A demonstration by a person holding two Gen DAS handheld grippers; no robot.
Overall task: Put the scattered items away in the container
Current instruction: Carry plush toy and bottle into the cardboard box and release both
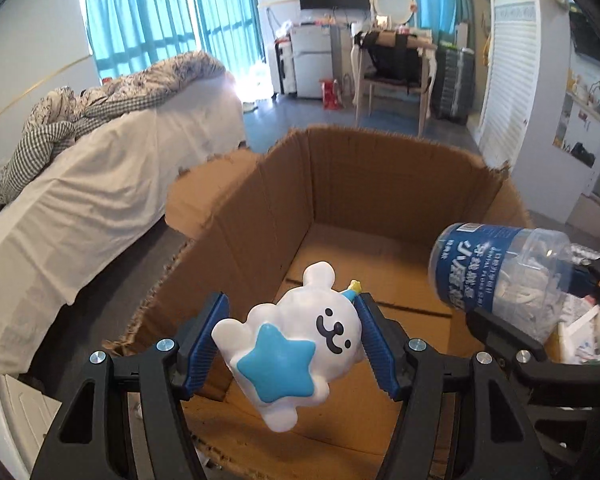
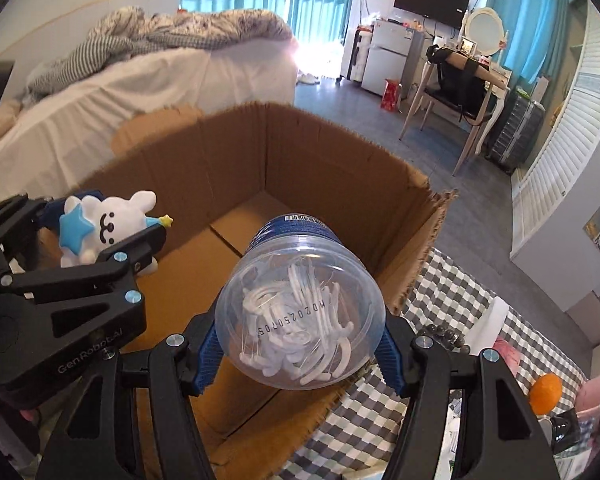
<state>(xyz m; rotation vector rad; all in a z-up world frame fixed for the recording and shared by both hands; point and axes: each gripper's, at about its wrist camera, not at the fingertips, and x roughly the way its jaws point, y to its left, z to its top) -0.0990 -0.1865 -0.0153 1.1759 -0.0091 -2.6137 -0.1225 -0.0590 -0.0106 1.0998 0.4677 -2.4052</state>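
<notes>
My left gripper (image 1: 292, 340) is shut on a white bunny toy (image 1: 300, 344) with a blue star, held over the near left part of an open cardboard box (image 1: 380, 184). The toy also shows in the right wrist view (image 2: 108, 228). My right gripper (image 2: 300, 344) is shut on a clear plastic jar of white floss picks (image 2: 300, 304) with a blue label, held over the box (image 2: 320, 152). The jar also shows in the left wrist view (image 1: 500, 272). The box floor looks bare.
A checkered cloth (image 2: 460, 320) lies right of the box with an orange (image 2: 546, 388), dark beads (image 2: 440, 336) and a small dark bottle (image 2: 566, 428). A bed (image 1: 100, 184) stands to the left. A chair (image 2: 456, 96) and fridge (image 2: 388, 68) stand far back.
</notes>
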